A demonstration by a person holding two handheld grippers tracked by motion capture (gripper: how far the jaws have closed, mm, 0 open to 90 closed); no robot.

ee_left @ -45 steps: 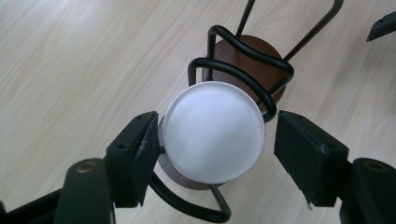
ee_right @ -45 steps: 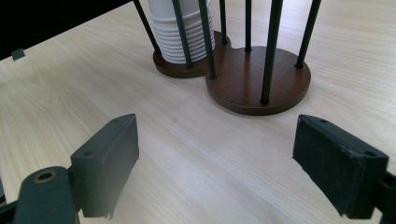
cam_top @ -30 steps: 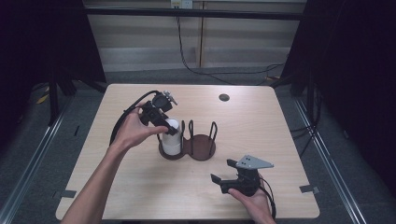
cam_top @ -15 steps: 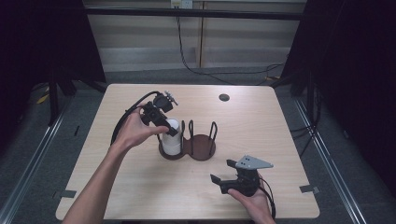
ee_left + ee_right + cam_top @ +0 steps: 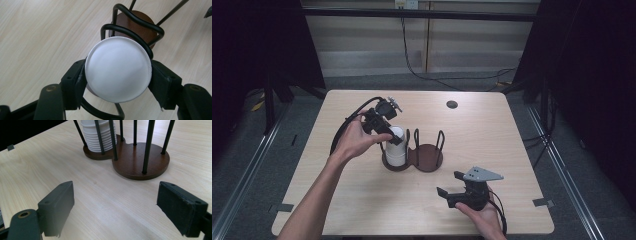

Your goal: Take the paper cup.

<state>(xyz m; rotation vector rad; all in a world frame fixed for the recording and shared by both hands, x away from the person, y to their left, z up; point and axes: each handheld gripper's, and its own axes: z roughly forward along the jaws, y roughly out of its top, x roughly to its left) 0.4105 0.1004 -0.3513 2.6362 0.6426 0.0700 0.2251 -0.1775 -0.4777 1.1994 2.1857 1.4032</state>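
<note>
Cups (image 5: 118,68), a white nested stack seen bottom-up in the left gripper view, sit right between my left gripper's (image 5: 118,75) jaws. Those jaws have just been closing, and both pads (image 5: 79,80) now lie against the rim of the topmost cup on either side, so I judge the grip as made or very nearly so. The stack stands upside down in one bay of the wire-and-wood cup holder (image 5: 428,159), the bay nearer my left hand (image 5: 354,141); the bay beside it has nothing on its brown disc. From the high view the left gripper (image 5: 387,131) comes down on the top of the stack at a slant, cable trailing back over the table (image 5: 512,130).

My right gripper (image 5: 116,202) hangs low over the wood with its jaws wide apart and nothing between them, pointed at the holder's base (image 5: 130,157) and the ribbed stack (image 5: 98,135), which are well ahead of it. In the high view it rests near the table's front edge in my right hand (image 5: 482,217).

I take the step in hand to be seizing the top cup to pull it off the stack. Next I would need a straight lift along the wires, gentle enough not to crush the thin rim or drag the lower cups up. The right gripper could steady the base if it tips.
</note>
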